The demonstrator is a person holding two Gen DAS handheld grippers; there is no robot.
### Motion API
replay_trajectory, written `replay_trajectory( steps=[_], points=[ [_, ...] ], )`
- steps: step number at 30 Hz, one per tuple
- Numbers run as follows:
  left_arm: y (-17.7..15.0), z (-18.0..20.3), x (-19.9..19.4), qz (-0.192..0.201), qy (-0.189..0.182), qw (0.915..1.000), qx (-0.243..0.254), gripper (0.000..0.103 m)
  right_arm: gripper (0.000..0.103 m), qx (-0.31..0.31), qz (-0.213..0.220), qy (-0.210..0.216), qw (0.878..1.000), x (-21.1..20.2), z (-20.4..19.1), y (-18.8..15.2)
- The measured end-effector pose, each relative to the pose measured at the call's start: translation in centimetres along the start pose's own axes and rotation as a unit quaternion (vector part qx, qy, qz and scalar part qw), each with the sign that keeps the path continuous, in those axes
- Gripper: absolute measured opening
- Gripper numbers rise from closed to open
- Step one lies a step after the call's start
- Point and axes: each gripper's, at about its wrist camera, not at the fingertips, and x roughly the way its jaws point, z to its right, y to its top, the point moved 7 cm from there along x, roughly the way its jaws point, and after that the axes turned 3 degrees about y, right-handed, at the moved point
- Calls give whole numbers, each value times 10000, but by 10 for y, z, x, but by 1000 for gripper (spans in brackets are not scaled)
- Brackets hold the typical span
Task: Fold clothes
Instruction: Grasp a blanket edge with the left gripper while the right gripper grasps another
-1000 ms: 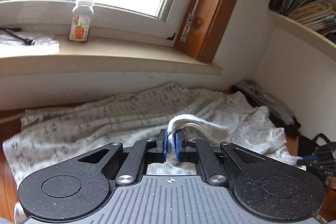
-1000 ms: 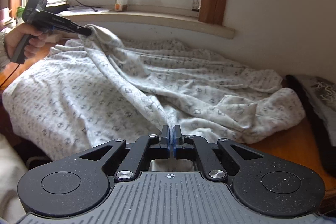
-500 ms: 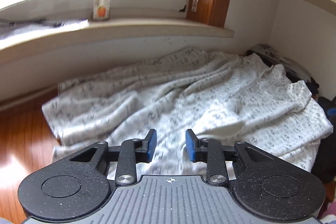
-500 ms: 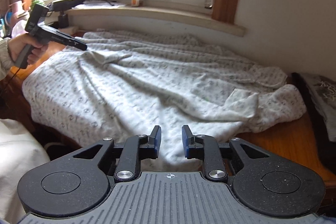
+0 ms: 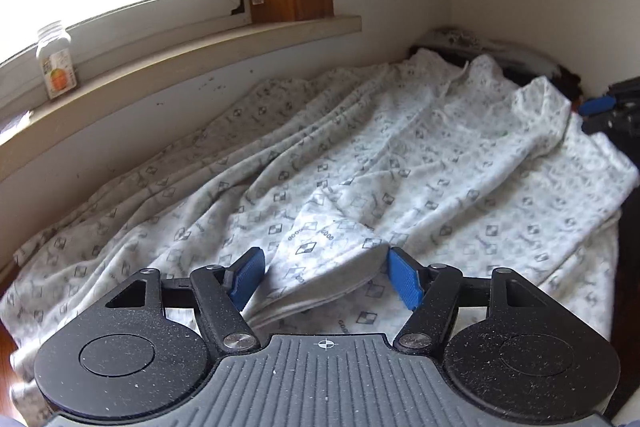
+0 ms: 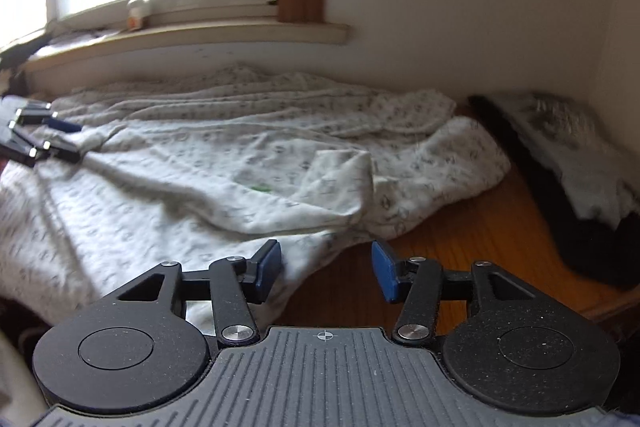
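Observation:
A white garment with a grey printed pattern (image 5: 360, 163) lies spread and wrinkled over the wooden table below the window. My left gripper (image 5: 326, 277) is open wide and empty, just above a folded-over flap of the cloth (image 5: 320, 267) that sits between its blue pads. My right gripper (image 6: 326, 269) is open wide and empty, low over the garment's near right edge (image 6: 304, 259) and the bare wood. The garment fills the right wrist view (image 6: 200, 163) too. The left gripper shows at the far left of that view (image 6: 44, 139).
A wooden table (image 6: 472, 247) shows bare at the right. A dark and white bundle of clothes (image 6: 568, 155) lies by the right wall. A small bottle (image 5: 56, 65) stands on the window sill (image 5: 192, 55). The wall is close behind the garment.
Both grippers let go of the garment and opened wide. The cloth that was lifted dropped flat on the table. Both grippers came down low over it.

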Motion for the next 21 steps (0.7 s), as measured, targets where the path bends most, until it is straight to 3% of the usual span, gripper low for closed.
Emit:
replay_trajectory(
  steps=[1,2,4,5,6,7,8,9,14,18,21],
  points=[
    [1,0,1,-7,13,10000,23,67,51,100,24,88,9999,4,0,0],
    [2,-1,2,-6,48,10000,32,59,51,200,48,175,9996,8,-1,-1],
    [6,-5,2,16,82,10000,-23,37,50,407,89,365,9985,13,-3,-1],
    [7,-8,1,45,71,9999,-89,17,46,495,92,456,9977,15,-4,0],
    [9,-12,-1,89,42,9998,-180,11,39,567,77,540,9969,16,-4,-1],
    [11,-16,-2,132,13,9995,-271,10,19,599,67,604,9964,16,-5,-1],
    [13,-20,-5,184,5,9992,-368,8,8,574,67,611,9965,13,-5,0],
    [15,-25,-7,230,-6,9986,-483,8,6,533,75,579,9969,8,-4,0],
    [30,-39,-24,540,-361,9922,-1060,8,3,295,83,380,9988,-37,5,4],
    [42,-42,-37,762,-600,9872,-1267,8,4,272,-261,245,9990,-64,11,-7],
    [38,-44,-30,638,-566,9884,-1259,8,14,215,-380,33,9990,-71,15,-13]
  ],
)
